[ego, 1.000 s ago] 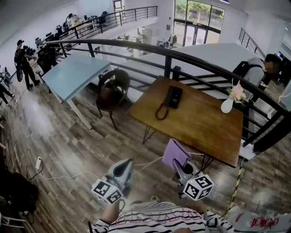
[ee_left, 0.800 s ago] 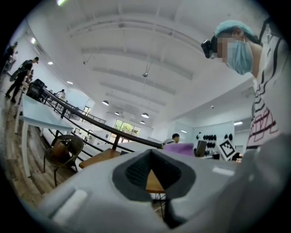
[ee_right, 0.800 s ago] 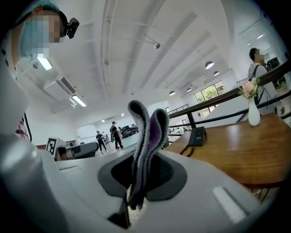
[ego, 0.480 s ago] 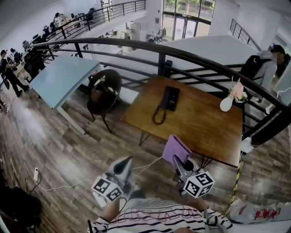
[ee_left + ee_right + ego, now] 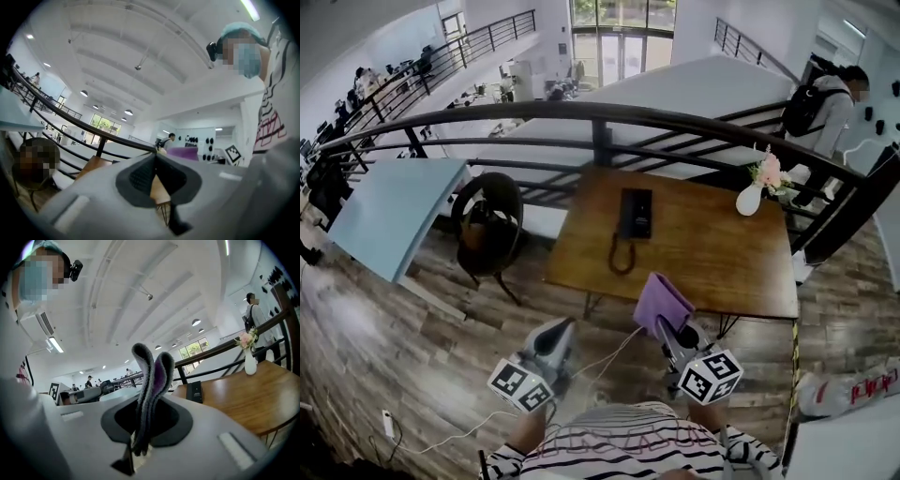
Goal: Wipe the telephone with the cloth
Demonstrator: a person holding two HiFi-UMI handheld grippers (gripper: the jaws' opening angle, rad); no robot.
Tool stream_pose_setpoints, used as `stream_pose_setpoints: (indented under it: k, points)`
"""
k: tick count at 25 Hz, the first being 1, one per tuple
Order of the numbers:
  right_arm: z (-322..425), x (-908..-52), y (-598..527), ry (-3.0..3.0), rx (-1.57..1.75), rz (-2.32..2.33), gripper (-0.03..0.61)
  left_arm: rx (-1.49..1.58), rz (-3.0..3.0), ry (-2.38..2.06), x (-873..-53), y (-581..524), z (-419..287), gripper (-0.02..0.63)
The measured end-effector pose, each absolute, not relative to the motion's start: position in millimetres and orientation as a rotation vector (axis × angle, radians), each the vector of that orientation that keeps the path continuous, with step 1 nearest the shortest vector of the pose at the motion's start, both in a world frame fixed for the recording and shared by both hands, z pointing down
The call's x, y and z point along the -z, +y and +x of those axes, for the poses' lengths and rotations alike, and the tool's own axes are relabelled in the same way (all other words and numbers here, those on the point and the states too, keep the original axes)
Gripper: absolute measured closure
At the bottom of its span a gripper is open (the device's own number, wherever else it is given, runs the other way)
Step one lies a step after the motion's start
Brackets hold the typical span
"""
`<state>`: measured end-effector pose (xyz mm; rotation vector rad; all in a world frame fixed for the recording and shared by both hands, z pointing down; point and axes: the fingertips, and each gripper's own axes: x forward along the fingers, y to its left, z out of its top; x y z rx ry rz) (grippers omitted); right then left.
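A black telephone (image 5: pixel 634 213) with a coiled cord lies on the far left part of a brown wooden table (image 5: pixel 722 258); in the right gripper view the telephone (image 5: pixel 195 391) shows at the table's near corner. My right gripper (image 5: pixel 667 330) is shut on a folded purple cloth (image 5: pixel 661 303), which stands up between its jaws as the cloth (image 5: pixel 151 380). It hovers just before the table's near edge. My left gripper (image 5: pixel 557 339) is shut and empty, left of the table over the floor; in the left gripper view its jaws meet (image 5: pixel 155 174).
A white vase with pink flowers (image 5: pixel 755 190) stands at the table's far right corner. A black railing (image 5: pixel 581 117) runs behind the table. A dark chair (image 5: pixel 489 225) and a light blue table (image 5: pixel 384 211) stand to the left. A person with a backpack (image 5: pixel 820 108) is beyond the railing.
The view has swung left and forward, so the table now sits more central and closer. Both grippers keep their hold and posture, the right one still on the cloth.
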<state>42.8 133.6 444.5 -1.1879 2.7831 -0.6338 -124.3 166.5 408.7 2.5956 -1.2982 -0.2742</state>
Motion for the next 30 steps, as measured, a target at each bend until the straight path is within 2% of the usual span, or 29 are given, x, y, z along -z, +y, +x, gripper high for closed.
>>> stream_pose_setpoints:
  k: [12,30]
  points:
    - [24.8,-454.7,69.7,2.686,0.66,-1.371,0.541,0.295,2.601,-1.111,-426.0,78.9,-148.4,0.615]
    - [70.3,-450.6,-92.7,2.688,0.663,-1.34,0.541,0.271,2.631,-1.071,-417.8,-93.2,-88.3,0.615]
